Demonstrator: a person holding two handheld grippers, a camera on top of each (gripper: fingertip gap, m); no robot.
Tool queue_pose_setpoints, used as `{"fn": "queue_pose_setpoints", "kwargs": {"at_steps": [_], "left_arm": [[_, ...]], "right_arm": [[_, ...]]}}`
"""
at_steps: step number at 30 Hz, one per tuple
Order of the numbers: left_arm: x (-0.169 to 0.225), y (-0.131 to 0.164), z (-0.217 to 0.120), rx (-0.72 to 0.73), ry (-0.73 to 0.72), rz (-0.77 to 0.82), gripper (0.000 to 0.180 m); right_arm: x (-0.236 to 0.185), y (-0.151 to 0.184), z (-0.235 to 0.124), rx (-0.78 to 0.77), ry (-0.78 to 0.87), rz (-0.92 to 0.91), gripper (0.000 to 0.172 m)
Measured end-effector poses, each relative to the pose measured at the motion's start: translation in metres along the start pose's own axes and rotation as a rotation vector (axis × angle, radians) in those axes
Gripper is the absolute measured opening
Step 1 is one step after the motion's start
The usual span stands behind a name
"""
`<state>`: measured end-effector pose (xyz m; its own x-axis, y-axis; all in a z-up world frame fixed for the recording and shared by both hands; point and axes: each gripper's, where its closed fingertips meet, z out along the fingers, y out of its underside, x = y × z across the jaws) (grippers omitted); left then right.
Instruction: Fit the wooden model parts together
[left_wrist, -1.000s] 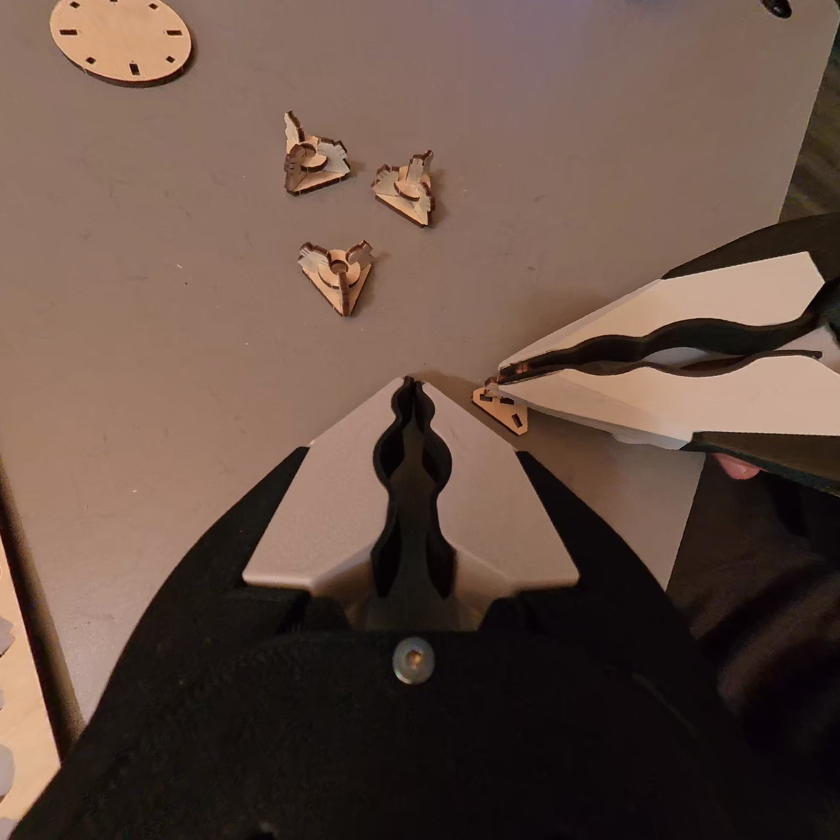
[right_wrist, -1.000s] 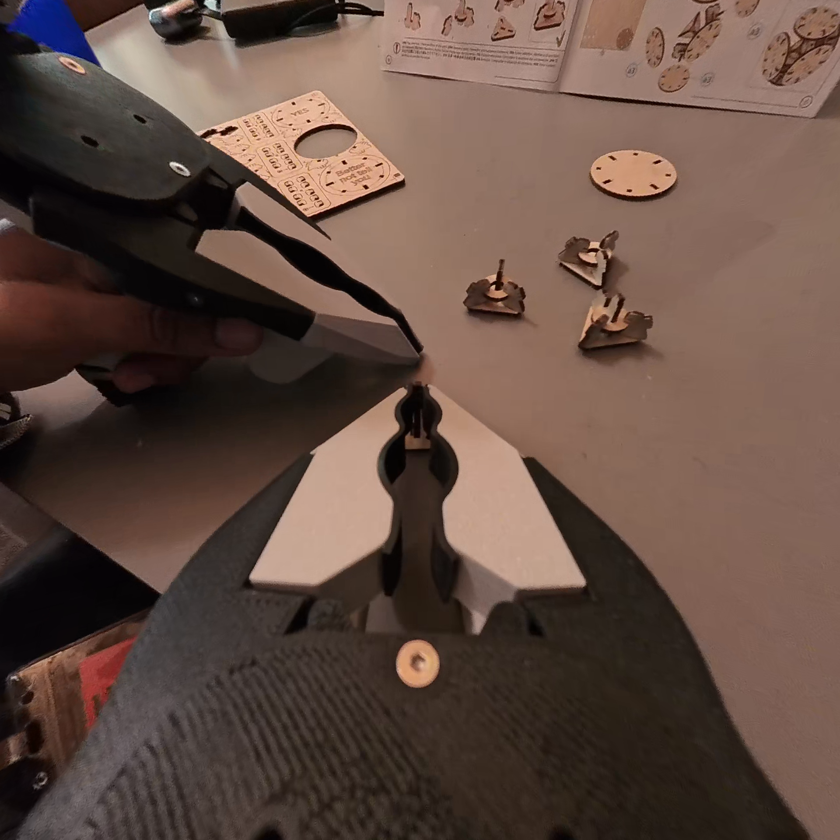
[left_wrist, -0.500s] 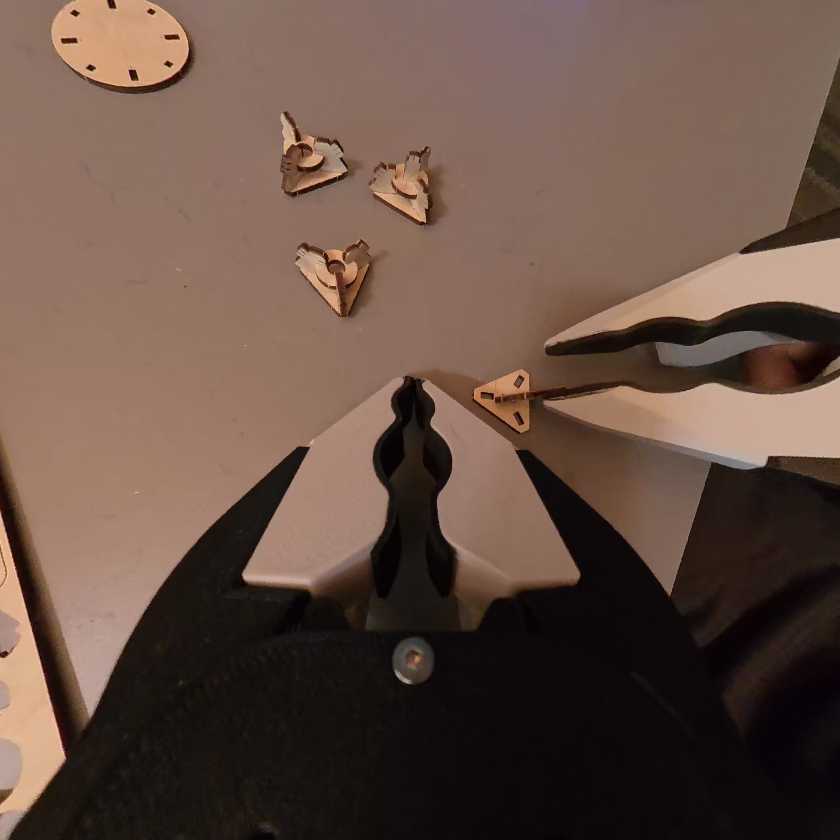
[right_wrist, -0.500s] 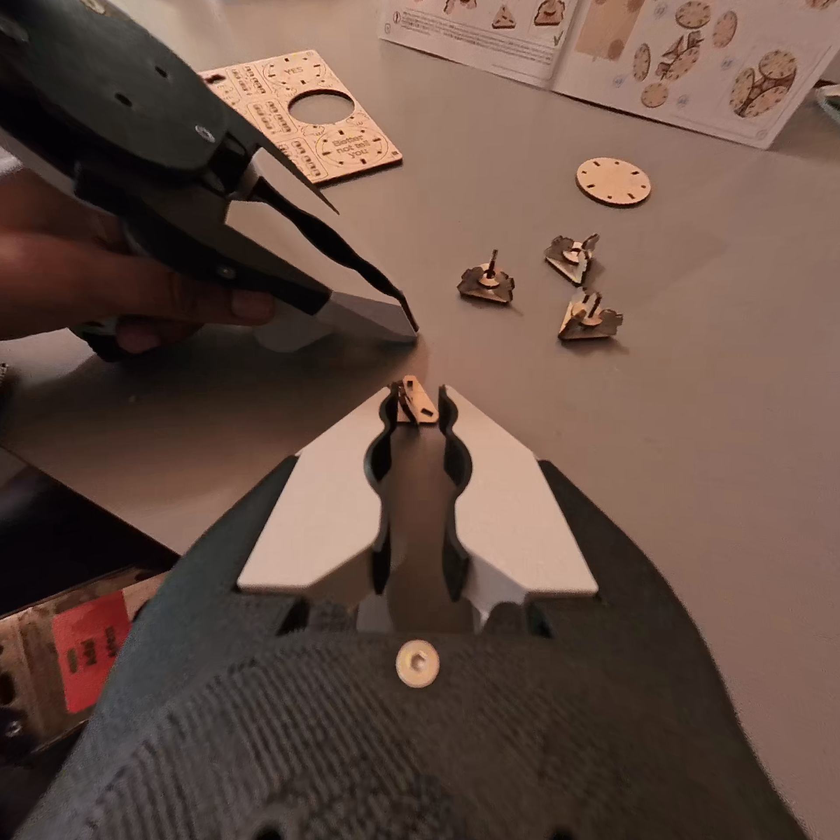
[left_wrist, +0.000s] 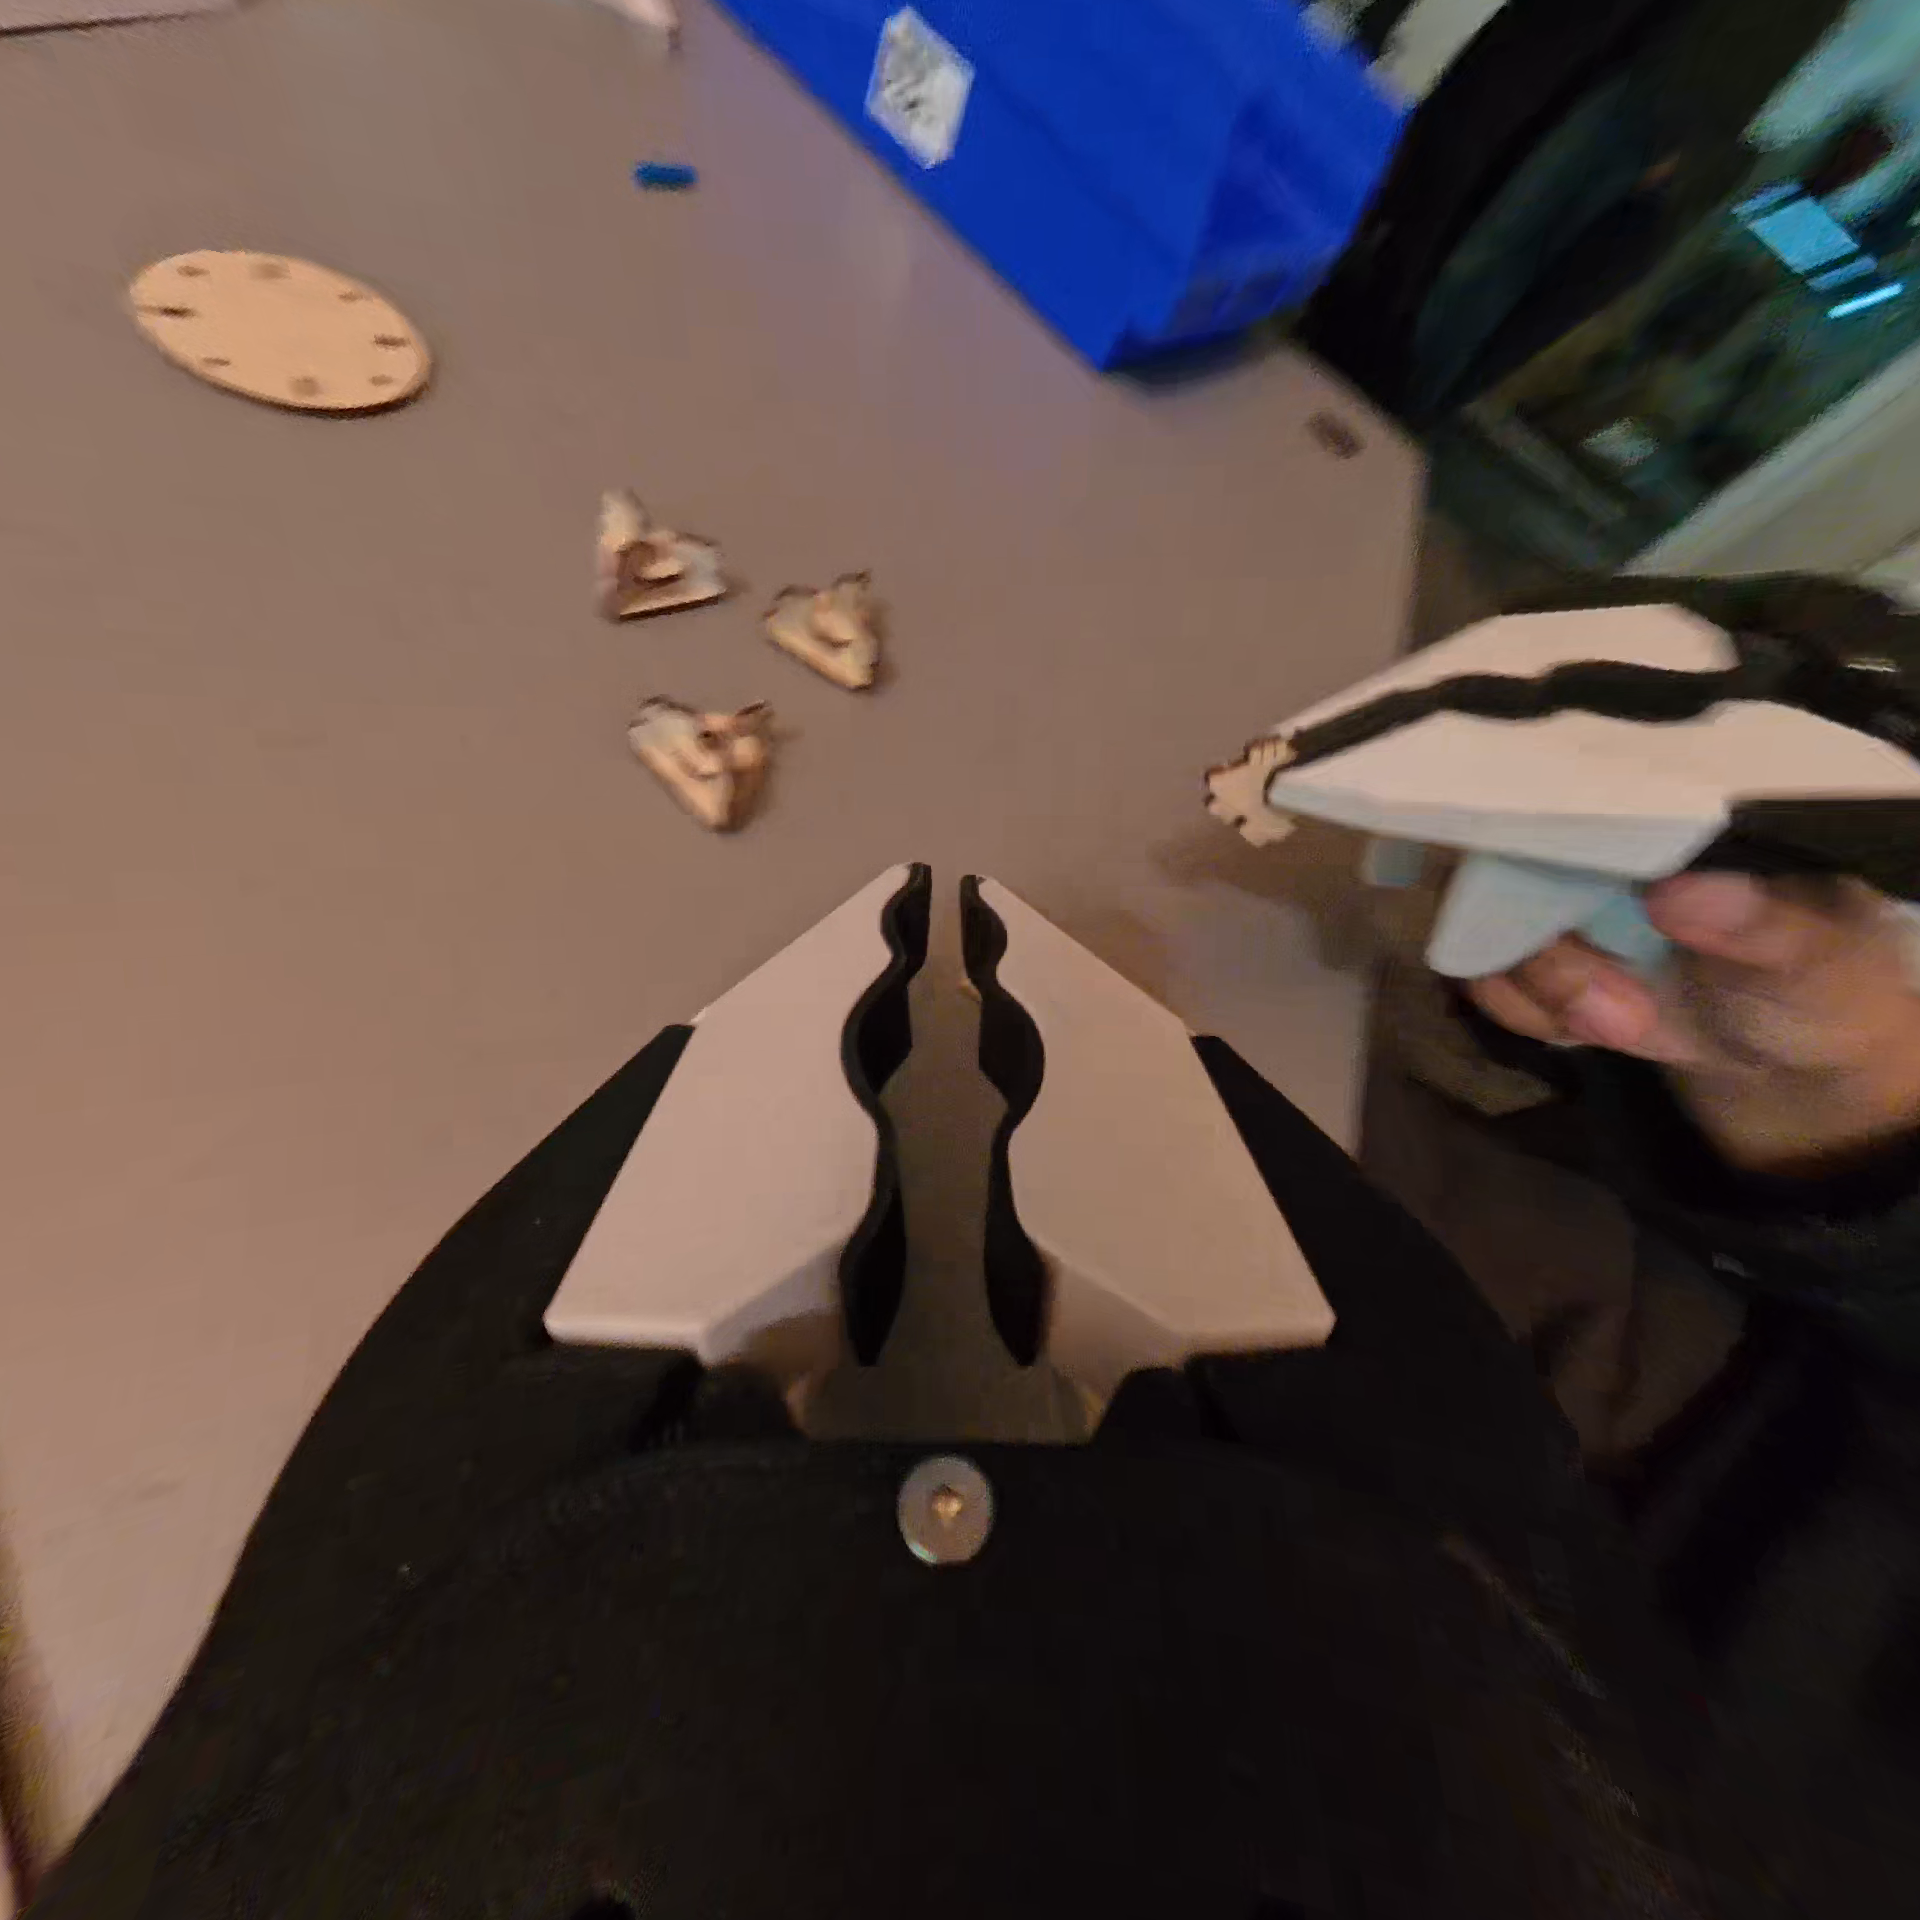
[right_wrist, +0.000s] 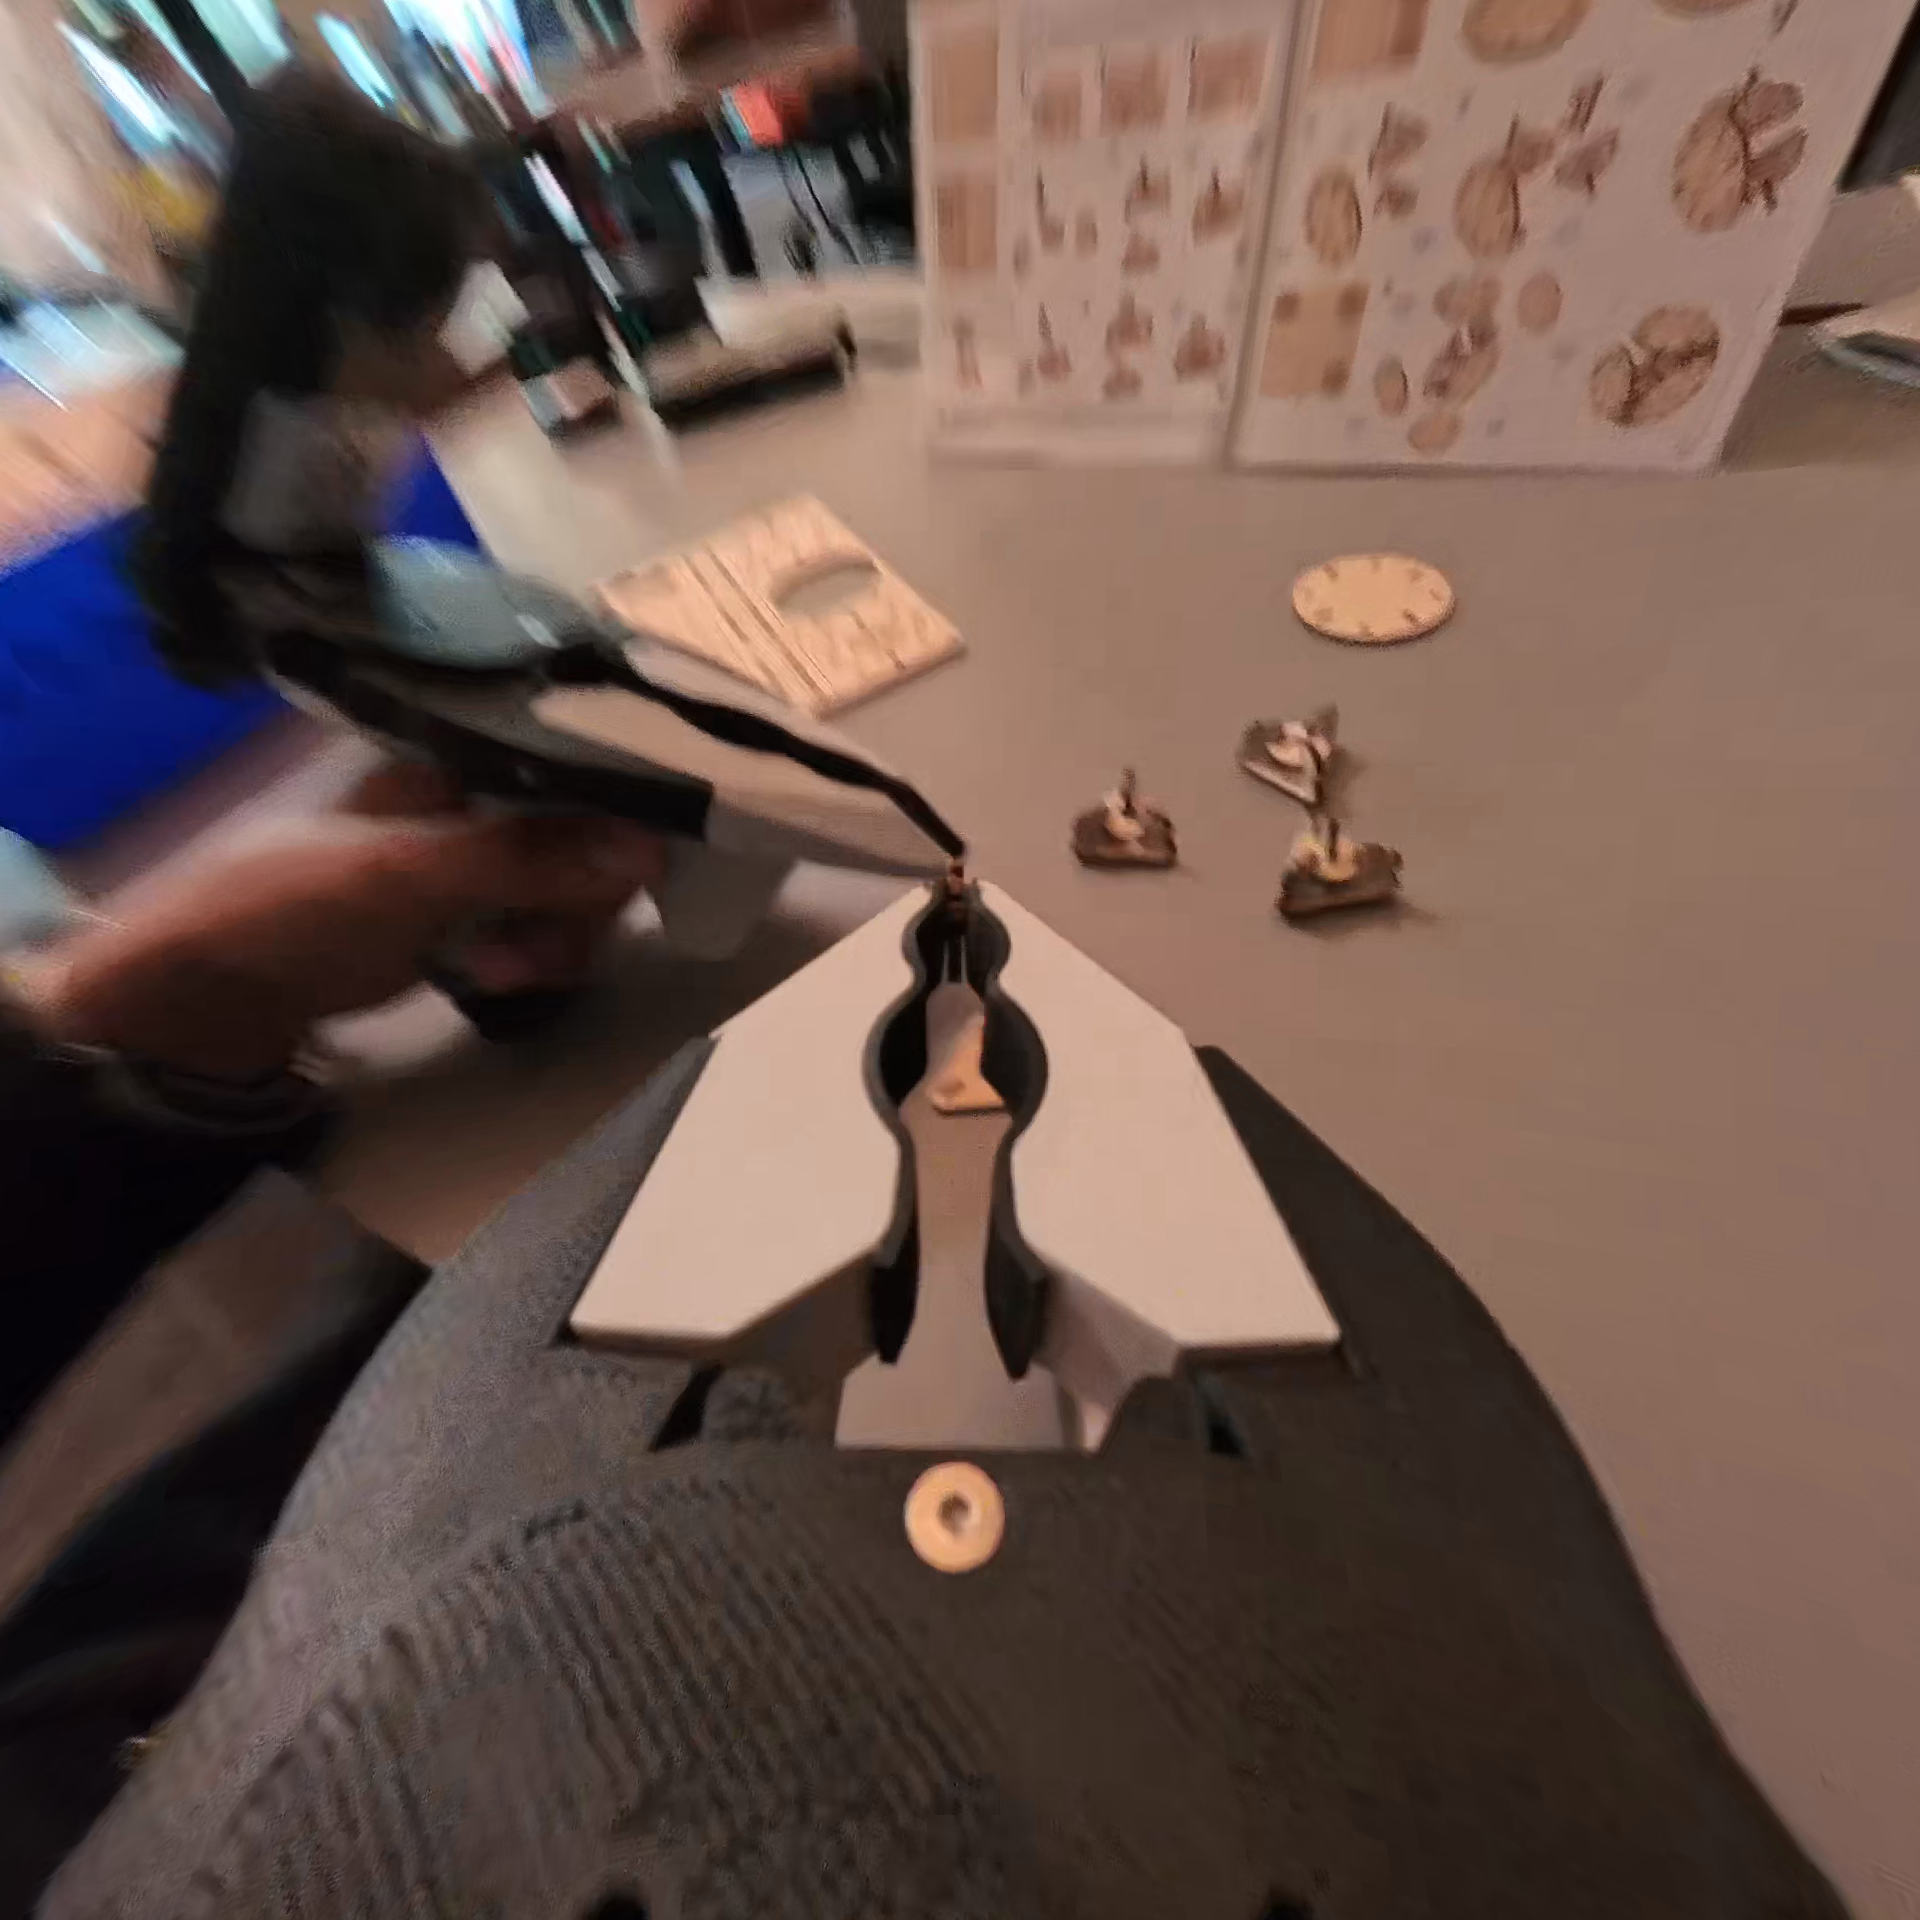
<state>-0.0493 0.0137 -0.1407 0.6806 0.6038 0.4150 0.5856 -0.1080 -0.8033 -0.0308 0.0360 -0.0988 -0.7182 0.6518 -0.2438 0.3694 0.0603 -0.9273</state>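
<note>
My right gripper (right_wrist: 954, 899) is shut on a small flat wooden piece (left_wrist: 1242, 795) with a toothed edge. It holds the piece above the grey table (left_wrist: 312, 935). In the right wrist view the piece (right_wrist: 954, 914) is edge-on between the tips. A pale wooden bit (right_wrist: 964, 1065) shows through the gap behind them. My left gripper (left_wrist: 940, 878) is open by a narrow gap with nothing between its pads. In the right wrist view its tip (right_wrist: 940, 836) nearly meets the held piece. Three small triangular wooden assemblies (left_wrist: 707, 753) (left_wrist: 831, 629) (left_wrist: 660, 561) lie ahead.
A round slotted wooden disc (left_wrist: 281, 332) lies at the far left. A blue bin (left_wrist: 1091, 177) stands at the back. A punched wooden sheet (right_wrist: 790, 623) and printed instruction sheets (right_wrist: 1351, 229) lie beyond. The table edge runs on the right of the left wrist view. A hand (left_wrist: 1662, 1018) holds the right gripper. Across from one pair of fingers to the other is roughly 5 cm. Between my left fingertips and the round slotted wooden disc (left_wrist: 281, 332) there is roughly 20 cm. My right wrist view (right_wrist: 1369, 597) looks at it from another angle.
The right gripper, open beside a triangular plate half a second ago, has shut on a small wooden piece and lifted it. The left jaws have parted slightly. Both views have tilted up and blurred.
</note>
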Motion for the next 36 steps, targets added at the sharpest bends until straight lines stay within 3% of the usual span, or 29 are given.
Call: {"fn": "queue_pose_setpoints", "kwargs": {"at_steps": [4, 6, 8, 11, 15, 17, 20, 24, 26, 30, 36], "left_arm": [[0.068, -0.022, -0.024, 0.134, 0.512, -0.129, 0.022], [0.087, -0.033, -0.035, 0.189, 0.651, -0.158, 0.028], [0.094, -0.036, -0.036, 0.202, 0.672, -0.150, 0.026], [0.094, -0.036, -0.031, 0.215, 0.627, -0.114, 0.004], [0.096, -0.038, -0.035, 0.215, 0.678, -0.149, 0.002], [0.096, -0.036, -0.039, 0.190, 0.726, -0.181, 0.001], [0.095, -0.027, -0.044, 0.113, 0.786, -0.223, 0.001], [0.098, -0.016, -0.051, 0.051, 0.853, -0.202, 0.001], [0.101, -0.014, -0.057, 0.032, 0.903, -0.199, 0.001], [0.110, -0.002, -0.063, -0.036, 0.964, -0.159, 0.001], [0.118, 0.006, -0.066, -0.079, 1.028, -0.156, 0.001]], "right_arm": [[-0.021, -0.033, -0.023, 0.177, -0.307, 0.329, 0.000], [-0.027, -0.037, -0.027, 0.207, -0.404, 0.427, 0.000], [-0.030, -0.037, -0.027, 0.218, -0.457, 0.469, 0.000], [-0.033, -0.036, -0.023, 0.218, -0.497, 0.505, 0.000], [-0.032, -0.039, -0.028, 0.227, -0.532, 0.467, 0.004], [-0.031, -0.044, -0.037, 0.265, -0.528, 0.335, 0.018], [-0.033, -0.051, -0.054, 0.315, -0.474, -0.036, 0.035], [-0.034, -0.036, -0.049, 0.152, -0.256, -0.688, 0.045], [-0.042, -0.025, -0.046, 0.071, -0.249, -0.924, 0.047], [-0.068, -0.011, -0.047, 0.011, -0.402, -1.100, 0.045], [-0.085, -0.007, -0.049, 0.109, -0.479, -1.319, 0.024]]}}
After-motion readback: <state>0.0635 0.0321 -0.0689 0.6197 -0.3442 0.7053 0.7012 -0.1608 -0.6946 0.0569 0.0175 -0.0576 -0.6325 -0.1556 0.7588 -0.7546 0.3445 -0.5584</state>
